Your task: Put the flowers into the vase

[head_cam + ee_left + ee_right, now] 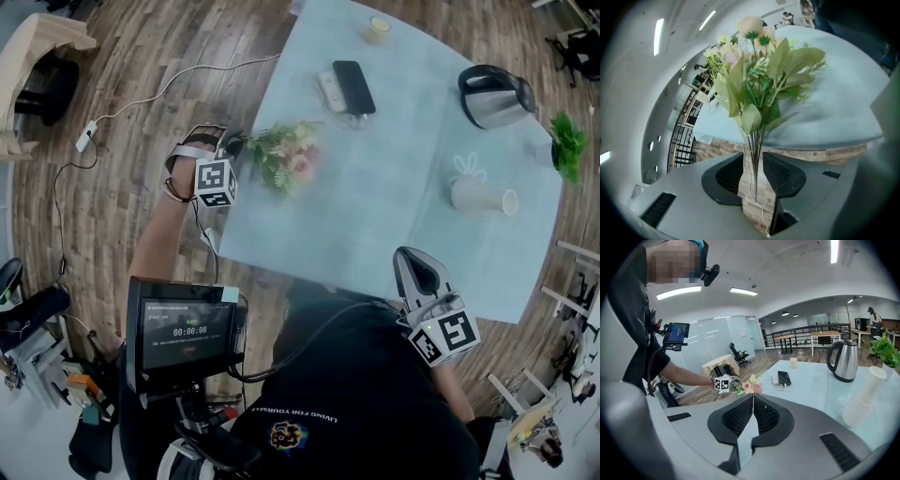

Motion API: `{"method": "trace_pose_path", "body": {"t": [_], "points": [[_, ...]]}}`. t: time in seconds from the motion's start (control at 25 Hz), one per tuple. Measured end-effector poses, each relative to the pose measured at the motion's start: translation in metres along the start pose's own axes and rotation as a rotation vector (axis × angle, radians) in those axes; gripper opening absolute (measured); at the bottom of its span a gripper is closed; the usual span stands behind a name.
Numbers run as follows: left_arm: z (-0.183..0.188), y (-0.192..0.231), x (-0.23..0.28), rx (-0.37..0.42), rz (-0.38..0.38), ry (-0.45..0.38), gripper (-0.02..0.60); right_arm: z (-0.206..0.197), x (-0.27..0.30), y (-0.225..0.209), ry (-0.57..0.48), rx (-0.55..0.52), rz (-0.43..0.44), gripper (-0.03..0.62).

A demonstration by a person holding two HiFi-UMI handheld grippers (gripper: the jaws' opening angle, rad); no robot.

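Left claw (234, 143) grips the artificial bouquet (286, 157) by its stems, seemingly pinched low down, blooms over the counter's (394, 141) left edge. Right claw (417, 267) sits closed, empty; the white vase (480, 197) stands well apart.

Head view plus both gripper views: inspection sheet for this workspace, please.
Surface: pale blue table, mostly bare.
Job's things: flowers held over the table's left edge; white vase upright, no flowers in it.
Clutter: kettle, phone, small cup, potted plant.
Grippers: left gripper shut on the flower stems; right gripper shut, empty.
Cables: white cable across the floor towards the table.
Surroundings: wood floor; desks and an office chair beyond.
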State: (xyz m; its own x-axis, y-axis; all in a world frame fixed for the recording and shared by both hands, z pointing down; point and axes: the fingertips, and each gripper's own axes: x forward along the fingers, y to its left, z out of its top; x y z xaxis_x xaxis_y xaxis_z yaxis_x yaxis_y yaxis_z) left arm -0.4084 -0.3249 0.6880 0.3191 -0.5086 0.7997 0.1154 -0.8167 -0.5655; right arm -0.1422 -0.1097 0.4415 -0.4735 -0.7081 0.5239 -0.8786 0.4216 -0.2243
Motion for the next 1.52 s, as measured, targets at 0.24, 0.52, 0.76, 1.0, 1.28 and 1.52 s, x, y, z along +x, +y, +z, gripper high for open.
{"method": "trace_pose_path", "body": {"t": [0.24,0.52,0.76,1.0,1.28,1.52], "points": [[0.001,-0.005,0.001,0.016,-0.011,0.007,0.122,-0.002,-0.001,-0.003,0.0,0.013,-0.006,0.02],[0.009,0.0,-0.006,0.012,0.006,-0.018,0.037,0.0,-0.001,-0.005,0.0,0.012,-0.002,0.02],[0.008,-0.001,-0.011,0.012,0.013,-0.018,0.036,0.0,-0.001,0.0,-0.002,0.005,0.004,0.02],[0.009,0.001,-0.016,0.011,0.014,-0.018,0.035,0.002,-0.005,0.002,-0.01,0.005,0.002,0.02],[0.012,0.005,-0.02,-0.008,0.028,-0.032,0.035,0.002,-0.007,0.003,-0.019,0.004,0.001,0.02],[0.016,0.011,-0.022,-0.035,0.045,-0.046,0.035,0.004,-0.004,0.003,-0.026,0.0,0.007,0.02]]}}
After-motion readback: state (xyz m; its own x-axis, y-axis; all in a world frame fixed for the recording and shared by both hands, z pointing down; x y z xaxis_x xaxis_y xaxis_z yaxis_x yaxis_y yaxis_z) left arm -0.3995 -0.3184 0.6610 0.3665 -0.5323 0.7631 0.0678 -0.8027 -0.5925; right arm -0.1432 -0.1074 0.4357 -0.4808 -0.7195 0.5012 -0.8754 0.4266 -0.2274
